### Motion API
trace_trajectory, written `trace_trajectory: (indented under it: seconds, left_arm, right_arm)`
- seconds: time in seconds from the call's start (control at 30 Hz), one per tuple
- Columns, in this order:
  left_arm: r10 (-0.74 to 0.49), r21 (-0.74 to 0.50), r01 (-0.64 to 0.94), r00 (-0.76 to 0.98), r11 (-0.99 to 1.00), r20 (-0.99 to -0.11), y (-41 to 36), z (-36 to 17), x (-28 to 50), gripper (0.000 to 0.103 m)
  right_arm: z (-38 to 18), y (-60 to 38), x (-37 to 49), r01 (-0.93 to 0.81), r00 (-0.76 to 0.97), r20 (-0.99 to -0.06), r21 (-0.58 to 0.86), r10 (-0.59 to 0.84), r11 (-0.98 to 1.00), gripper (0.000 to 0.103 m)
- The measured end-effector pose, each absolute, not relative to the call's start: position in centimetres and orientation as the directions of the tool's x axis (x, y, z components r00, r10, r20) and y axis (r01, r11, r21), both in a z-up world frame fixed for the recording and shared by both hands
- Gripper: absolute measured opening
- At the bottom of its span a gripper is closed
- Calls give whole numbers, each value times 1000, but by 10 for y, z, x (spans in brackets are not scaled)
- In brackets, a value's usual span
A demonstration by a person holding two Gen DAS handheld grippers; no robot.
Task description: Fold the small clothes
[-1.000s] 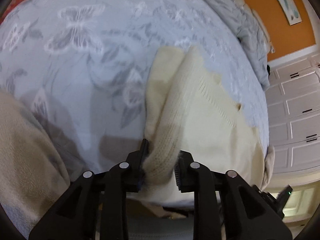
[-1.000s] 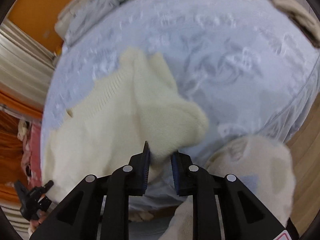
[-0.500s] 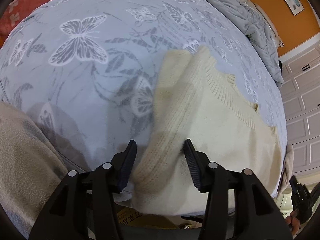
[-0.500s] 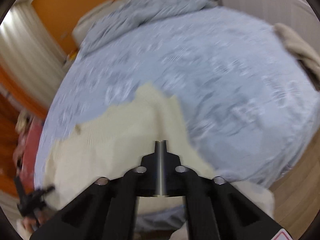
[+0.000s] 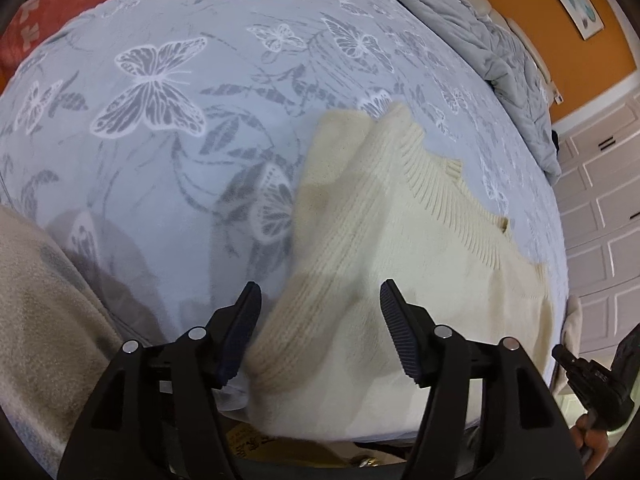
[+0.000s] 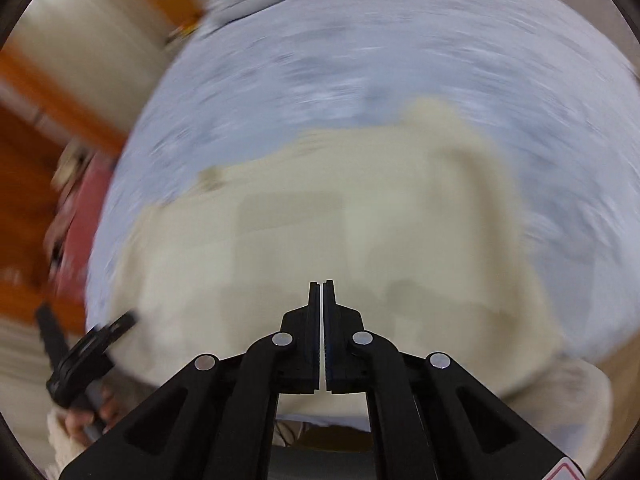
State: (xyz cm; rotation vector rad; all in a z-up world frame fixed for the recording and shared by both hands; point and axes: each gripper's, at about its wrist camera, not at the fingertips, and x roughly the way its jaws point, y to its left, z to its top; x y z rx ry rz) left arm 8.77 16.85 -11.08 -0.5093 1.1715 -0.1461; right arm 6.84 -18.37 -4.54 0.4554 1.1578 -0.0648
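Note:
A cream knit sweater (image 5: 400, 240) lies on the blue-grey butterfly bedspread (image 5: 160, 92), with a sleeve folded over its body and the ribbed cuff (image 5: 288, 344) near the bed's front edge. My left gripper (image 5: 320, 320) is open and empty, its jaws on either side of the cuff and just above it. In the blurred right wrist view the sweater (image 6: 320, 240) lies flat, and my right gripper (image 6: 322, 308) is shut and empty above its near edge.
A beige fleece garment (image 5: 36, 312) lies at the bed's left front edge. A grey quilt (image 5: 480, 40) is bunched at the far end. White cabinets (image 5: 600, 200) stand to the right. The left gripper (image 6: 80, 352) shows at lower left in the right wrist view.
Both grippers let go of the sleeve they held. The left one opened wide and drew back. The right one shut empty and swung left over the sweater.

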Motion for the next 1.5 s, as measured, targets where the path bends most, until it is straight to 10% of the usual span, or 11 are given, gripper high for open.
trace_trajectory:
  seconds: [0.23,0.57,0.63,0.7,0.87,1.0,1.1,1.43,1.5]
  left_arm:
    - [-381,-458,-123,392,880,-837,168,-110,86,61]
    - [-429,-543,-252,390,801,-815,180,-132,110,92]
    - [-429,-534,-285,355,796,-830,180,-146,121,82]
    - [-504,-596,-212,362,775,-784,176,-140,128,27]
    - [-524,-623,-164,403,765,-750,161,-93,125,20]
    - [-587,-636,40,433,771,-684,107,-20,127,17]
    - [-631,-586,251,427,770,-647,38,32,113,14]
    - [-577,-481,444,104,756,-810,-166,-49,68,13]
    - [-591,-509,413,92,755,-802,-159,-55,52,33]
  right_arm:
    - [-128,-114,133,184,221,-966,178,136,967,0]
    - [-124,-112,128,221,222,-965,188,138,957,3]
    - [-124,-113,123,234,239,-960,203,146,951,3]
    - [-120,-113,120,224,242,-959,200,144,954,3]
    - [-111,-119,104,176,298,-939,229,170,957,7]
    - [-73,-146,80,206,443,-885,259,146,944,60]
    - [-35,-181,42,251,568,-818,278,92,927,78]
    - [-24,-312,-88,569,547,-833,302,-78,764,86]
    - [-24,-315,-97,558,558,-827,320,-61,766,86]
